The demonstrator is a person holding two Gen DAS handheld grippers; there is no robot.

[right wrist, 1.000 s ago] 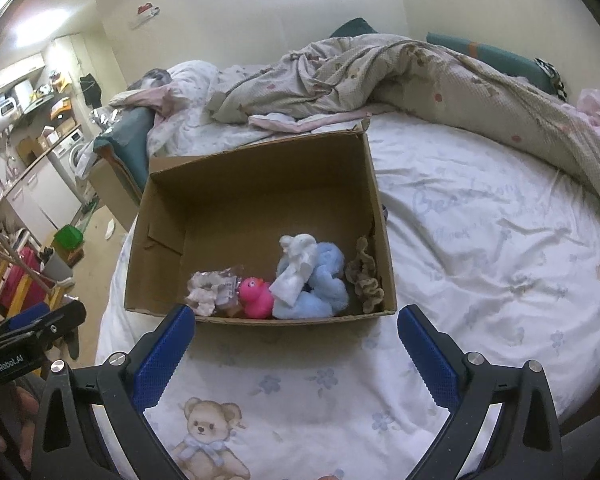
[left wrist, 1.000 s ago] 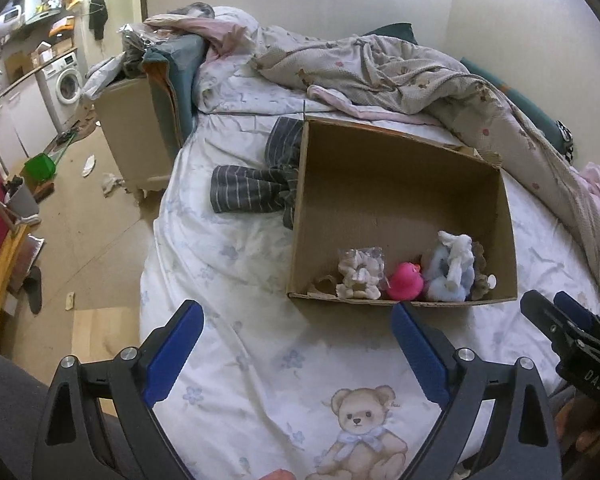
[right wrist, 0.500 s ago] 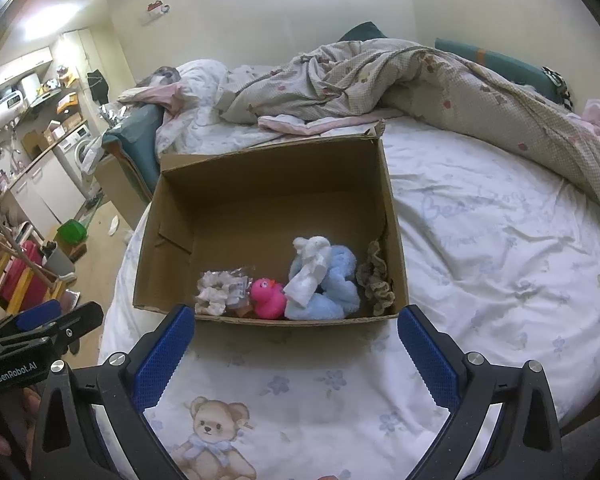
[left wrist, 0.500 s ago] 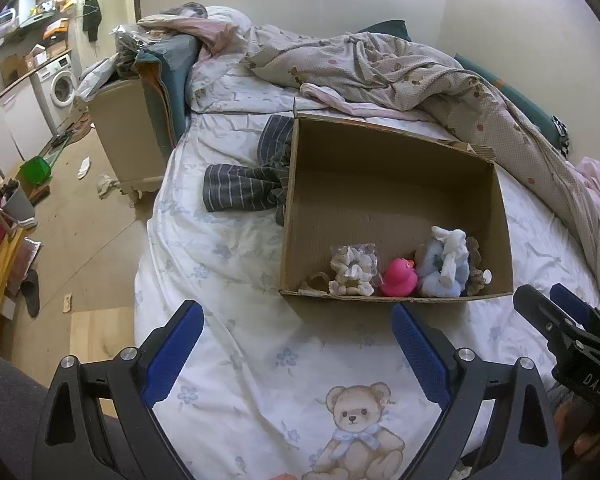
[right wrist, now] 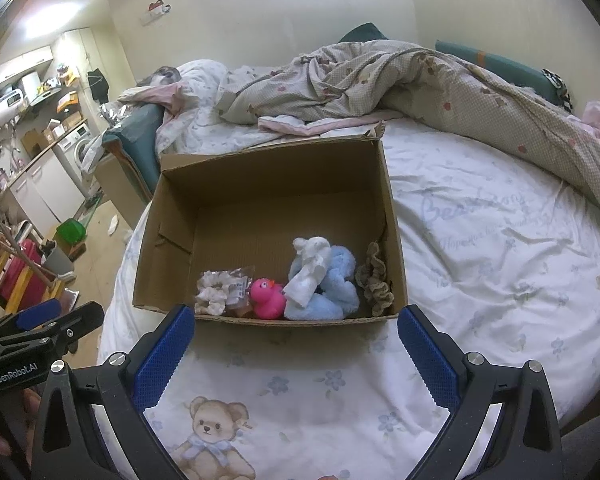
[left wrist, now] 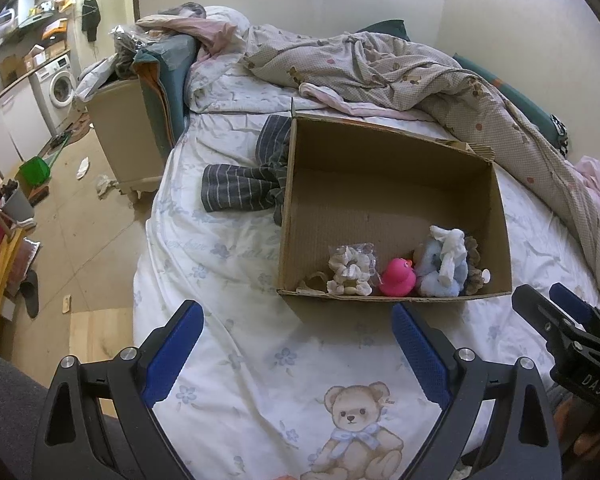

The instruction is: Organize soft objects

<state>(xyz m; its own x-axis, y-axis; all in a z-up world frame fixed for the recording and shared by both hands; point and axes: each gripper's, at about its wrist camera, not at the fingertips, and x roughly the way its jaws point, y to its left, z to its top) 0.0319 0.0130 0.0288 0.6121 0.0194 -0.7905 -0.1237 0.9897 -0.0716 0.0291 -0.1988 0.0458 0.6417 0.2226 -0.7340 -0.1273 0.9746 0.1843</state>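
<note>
Corrugated cardboard box (right wrist: pixel 268 184) on the bed (right wrist: pixel 480 240), just ahead of both hand-held grippers. Left hand-held gripper (left wrist: pixel 298 344) and right hand-held gripper (right wrist: pixel 296 346) spread, empty. Inside, against the near wall: blue plush (right wrist: pixel 336 284), pink duck (right wrist: pixel 266 294), scrunchies (right wrist: pixel 374 280); judged light, compressible, best pinched mid-body.

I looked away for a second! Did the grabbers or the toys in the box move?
Both grabbers pulled back a little from the cardboard box, so it looks slightly farther away. The left gripper and right gripper stayed open and empty. The pink duck, blue plush and scrunchies stayed put in the box.
</note>
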